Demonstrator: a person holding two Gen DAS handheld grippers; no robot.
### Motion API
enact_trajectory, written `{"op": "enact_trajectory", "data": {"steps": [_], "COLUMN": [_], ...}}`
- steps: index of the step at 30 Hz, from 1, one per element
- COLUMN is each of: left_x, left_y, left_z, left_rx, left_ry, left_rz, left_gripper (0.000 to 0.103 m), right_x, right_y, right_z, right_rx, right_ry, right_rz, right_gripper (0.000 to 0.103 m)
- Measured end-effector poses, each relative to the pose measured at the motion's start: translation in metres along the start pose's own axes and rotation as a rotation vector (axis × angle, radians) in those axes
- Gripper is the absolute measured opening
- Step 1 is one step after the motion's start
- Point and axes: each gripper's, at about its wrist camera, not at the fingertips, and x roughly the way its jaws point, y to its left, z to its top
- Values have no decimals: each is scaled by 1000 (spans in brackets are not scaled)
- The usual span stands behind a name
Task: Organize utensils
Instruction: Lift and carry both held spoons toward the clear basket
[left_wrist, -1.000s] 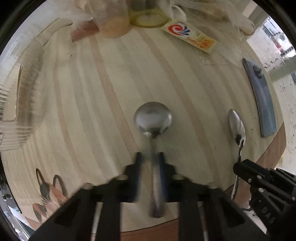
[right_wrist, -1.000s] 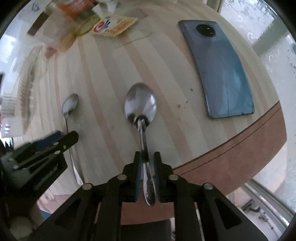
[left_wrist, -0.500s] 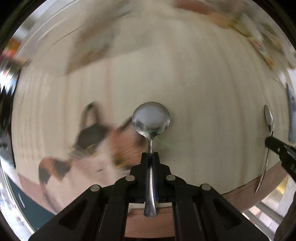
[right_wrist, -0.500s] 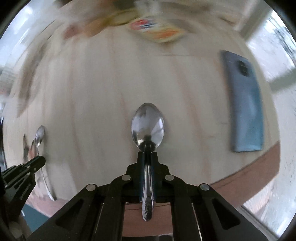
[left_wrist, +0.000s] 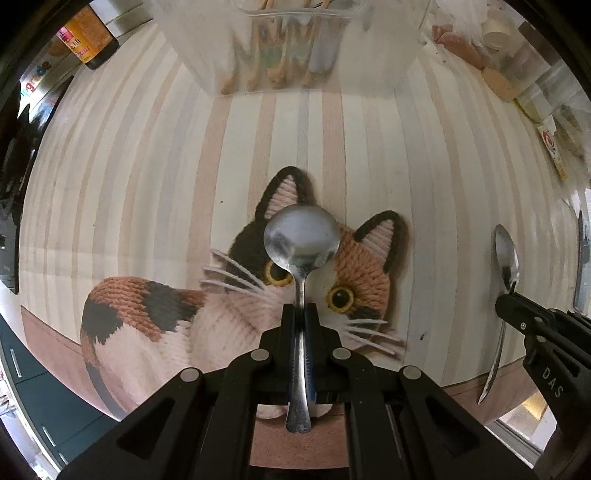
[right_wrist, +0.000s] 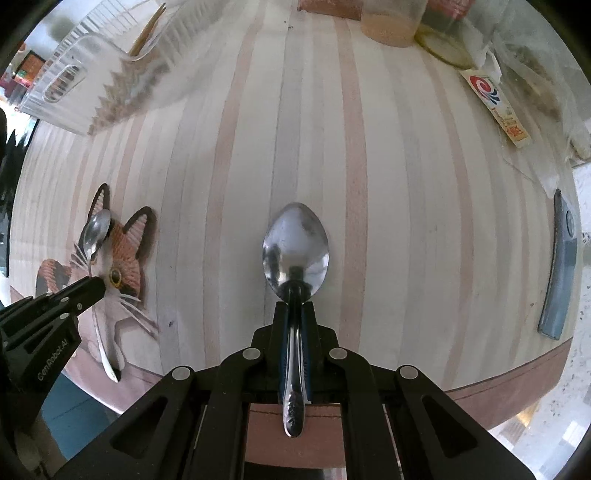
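Because each spoon is pinched only along a thin, smooth handle, either could pivot or slide in the fingers on a sudden tilt and drop to the table.

- Left gripper: fingers closed on the round spoon, held above the cat picture. Long axis runs along the fingers; bowl points forward toward the clear plastic rack, handle end trails back past the jaws.
- Right gripper: fingers closed on the oval spoon, held above bare striped tabletop. Same alignment, bowl forward, patterned handle end behind.
- Risk, judged: the two grippers sit near each other, so the spoons may clash on a shared approach to the rack; a bowl could also catch its rim.
- Phone: near the table's right edge, well apart.
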Motion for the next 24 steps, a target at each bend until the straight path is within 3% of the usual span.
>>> {"op": "enact_trajectory", "data": {"steps": [4, 10, 19, 24], "left_x": [-2, -2, -1, -18], "left_y": [-5, -5, -10, -13], "left_z": [4, 3, 5, 4], "left_rx": [9, 18, 29, 37], "left_ry": [4, 0, -8, -45], "left_rz": [-12, -13, 3, 17], "left_gripper": [4, 4, 2, 2], "right_x": [-5, 10, 9, 6], "right_y": [-12, 15, 14, 15], "right_z": [0, 0, -2, -10], "right_rx": [2, 9, 8, 32], "right_ry": [2, -1, -20, -36], "right_rz": [-19, -47, -72, -37], "right_gripper": [8, 8, 7, 7]}}
